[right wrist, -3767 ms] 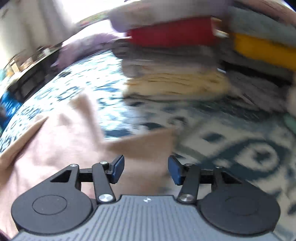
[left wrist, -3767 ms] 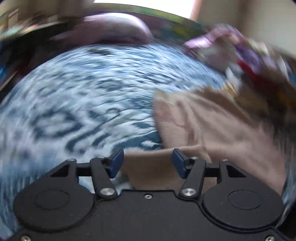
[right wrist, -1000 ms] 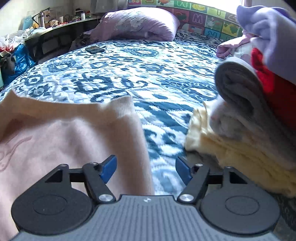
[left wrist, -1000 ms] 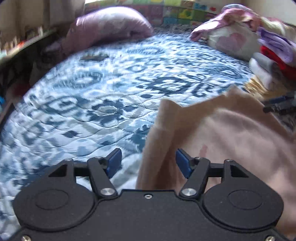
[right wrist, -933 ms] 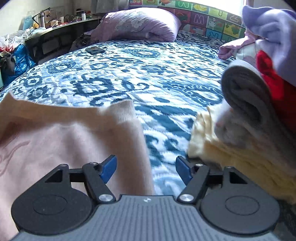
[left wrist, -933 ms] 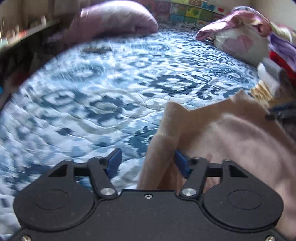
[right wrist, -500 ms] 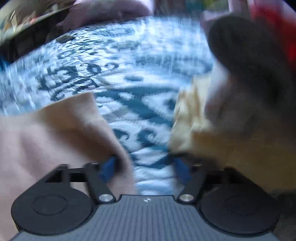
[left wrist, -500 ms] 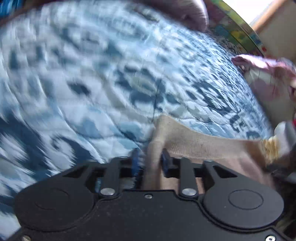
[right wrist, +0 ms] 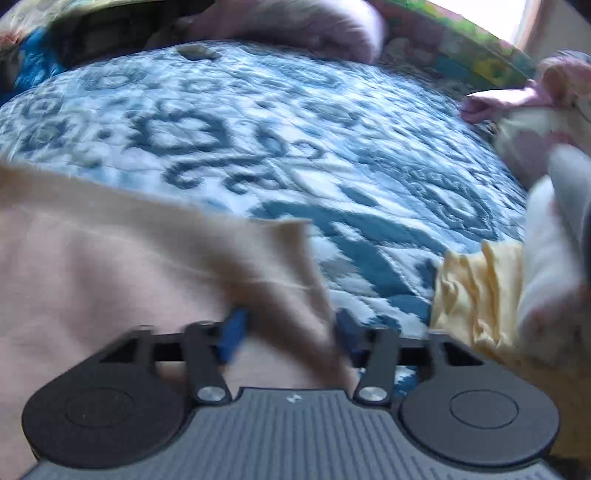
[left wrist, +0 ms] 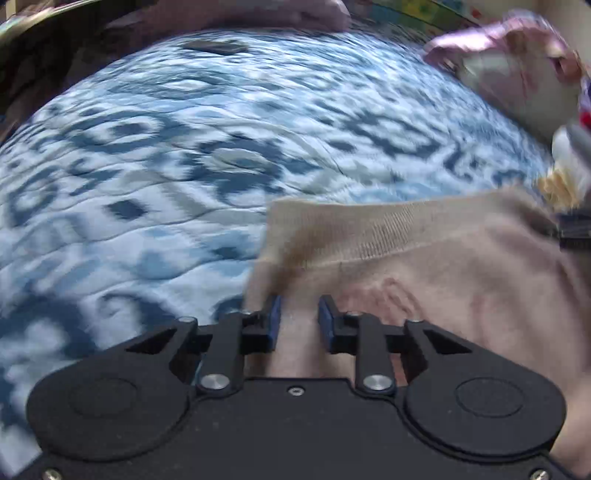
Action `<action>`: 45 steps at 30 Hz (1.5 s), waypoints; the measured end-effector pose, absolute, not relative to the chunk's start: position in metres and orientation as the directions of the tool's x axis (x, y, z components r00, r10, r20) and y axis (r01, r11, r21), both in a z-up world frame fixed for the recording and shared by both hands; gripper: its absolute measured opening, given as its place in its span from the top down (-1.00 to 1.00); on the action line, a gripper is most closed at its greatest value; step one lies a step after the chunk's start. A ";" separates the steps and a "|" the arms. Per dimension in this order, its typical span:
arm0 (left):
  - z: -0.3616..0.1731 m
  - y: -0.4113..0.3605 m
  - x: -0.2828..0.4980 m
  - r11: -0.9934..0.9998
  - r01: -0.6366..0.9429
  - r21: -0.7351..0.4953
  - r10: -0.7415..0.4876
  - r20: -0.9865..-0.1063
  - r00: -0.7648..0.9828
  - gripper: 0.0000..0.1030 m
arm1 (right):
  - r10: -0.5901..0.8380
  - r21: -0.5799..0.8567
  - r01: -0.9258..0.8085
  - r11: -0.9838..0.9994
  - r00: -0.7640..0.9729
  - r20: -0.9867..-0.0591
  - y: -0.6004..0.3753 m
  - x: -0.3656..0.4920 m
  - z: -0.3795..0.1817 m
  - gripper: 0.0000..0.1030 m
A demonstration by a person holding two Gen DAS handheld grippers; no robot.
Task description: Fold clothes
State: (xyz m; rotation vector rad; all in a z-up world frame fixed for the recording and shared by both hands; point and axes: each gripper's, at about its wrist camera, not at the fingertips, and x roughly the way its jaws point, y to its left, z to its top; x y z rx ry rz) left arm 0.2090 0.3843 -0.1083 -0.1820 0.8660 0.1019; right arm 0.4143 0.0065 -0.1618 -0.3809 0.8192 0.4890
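Right now my left claw (left wrist: 297,319) is nearly closed on the left corner of a pale pink sweater (left wrist: 443,280), its blue pads (left wrist: 275,321) pinching a bunch of the knit just below the ribbed hem (left wrist: 369,229). My right claw (right wrist: 288,332) sits at the opposite corner of the same garment (right wrist: 92,266); the pads there are blurred and stand wider apart with cloth between them, so I cannot tell whether they truly grip or are only closing in.

The sweater lies on the bed's blue-and-white patterned quilt (left wrist: 166,155), hem edge stretched between my two claws and facing away from me. Just beside its right corner sits a stack of already folded clothes (right wrist: 498,295), pale yellow at the bottom with grey and white above. Farther off lie a lilac pillow (right wrist: 295,18), a small dark flat object (left wrist: 214,46) on the quilt, and a pink bundle (left wrist: 517,66).

I judge this fold is only beginning: several garments look finished in the stack, while this sweater is still spread open, with every fold left to make.

Most of the sweater is hidden under my claw bodies or cut off below; sleeves and neckline do not show. The stack's top runs out of view, and motion blur smears much of both views.
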 end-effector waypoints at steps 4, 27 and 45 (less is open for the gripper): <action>-0.069 0.372 0.143 0.986 -0.146 -0.080 0.045 -0.716 0.697 0.28 | 0.336 -0.057 -0.576 0.816 0.552 -0.763 -0.026 0.390 -0.125 -0.08; -0.145 0.411 -0.022 0.784 -0.467 -0.408 0.134 -0.625 0.769 -0.03 | 0.556 -0.021 -0.867 0.498 0.337 -0.759 -0.046 0.056 -0.083 -0.14; -0.077 0.429 -0.056 0.746 -0.544 -0.384 0.215 -0.634 0.743 0.93 | 0.510 -0.082 -0.922 0.379 0.282 -0.813 0.114 -0.003 -0.123 -0.13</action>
